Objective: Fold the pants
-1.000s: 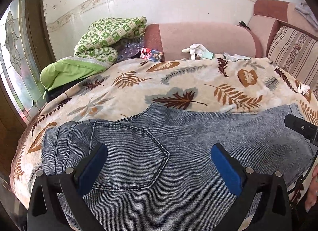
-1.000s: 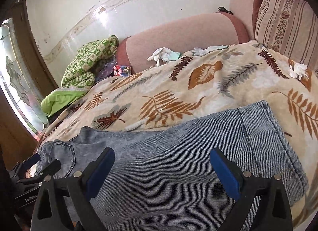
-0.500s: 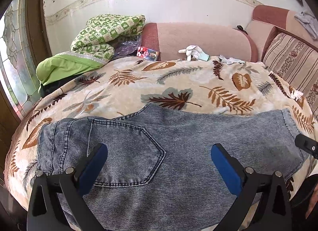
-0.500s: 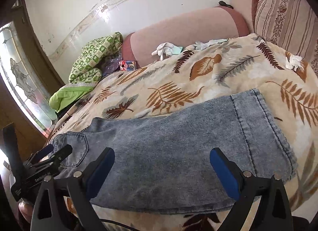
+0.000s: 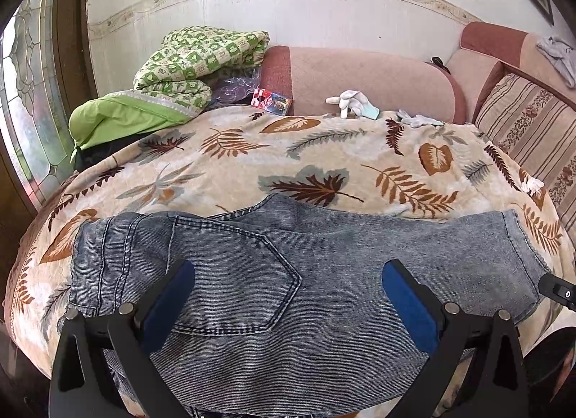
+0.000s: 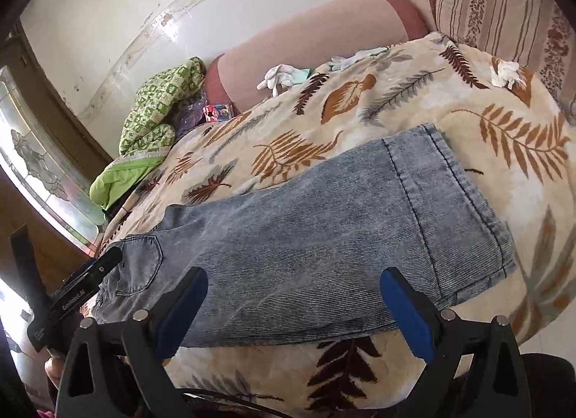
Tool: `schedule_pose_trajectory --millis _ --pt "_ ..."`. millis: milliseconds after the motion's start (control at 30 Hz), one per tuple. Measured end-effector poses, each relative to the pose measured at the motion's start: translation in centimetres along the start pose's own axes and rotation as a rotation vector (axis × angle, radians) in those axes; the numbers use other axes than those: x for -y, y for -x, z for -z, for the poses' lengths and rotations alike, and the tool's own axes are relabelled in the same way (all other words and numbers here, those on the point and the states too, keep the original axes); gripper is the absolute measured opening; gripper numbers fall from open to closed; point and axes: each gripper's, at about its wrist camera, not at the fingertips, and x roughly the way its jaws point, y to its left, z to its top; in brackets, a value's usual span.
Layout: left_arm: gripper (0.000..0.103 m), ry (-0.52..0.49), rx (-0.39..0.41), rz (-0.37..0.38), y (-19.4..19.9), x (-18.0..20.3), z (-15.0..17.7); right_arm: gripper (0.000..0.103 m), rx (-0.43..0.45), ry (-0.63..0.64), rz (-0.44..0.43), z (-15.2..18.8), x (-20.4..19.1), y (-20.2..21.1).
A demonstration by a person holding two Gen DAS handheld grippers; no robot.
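Two hand-held grippers, left hand-held gripper (image 5: pixel 288 299) and right hand-held gripper (image 6: pixel 293 304), both agape above one pair of jeans (image 5: pixel 324 274); two white gloves (image 5: pixel 351 104)

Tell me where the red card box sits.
In the left wrist view, the red card box lies at the far left, between the green quilt and the pink bolster.

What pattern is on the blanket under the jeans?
The blanket is cream with brown, orange and grey leaves. The left wrist view shows it best, with the jeans lying on it.
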Motion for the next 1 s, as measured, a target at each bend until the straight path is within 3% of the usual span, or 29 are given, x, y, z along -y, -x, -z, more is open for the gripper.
schedule_pose_trajectory --millis 300,567,1000 --pt "0.103 0.027 -0.004 0.007 0.7 -0.7 -0.4 0.098 -0.017 -0.052 -0.022 0.1 1.0 -0.5" --pt "0.103 0.145 0.043 -0.116 1.7 -5.2 -1.4 0.098 -0.043 -0.004 -0.055 0.0 -1.4 -2.1" --pt "0.103 0.251 0.056 -0.201 2.1 -9.6 -1.3 0.098 -0.074 0.033 -0.071 0.3 -3.1 -3.5"
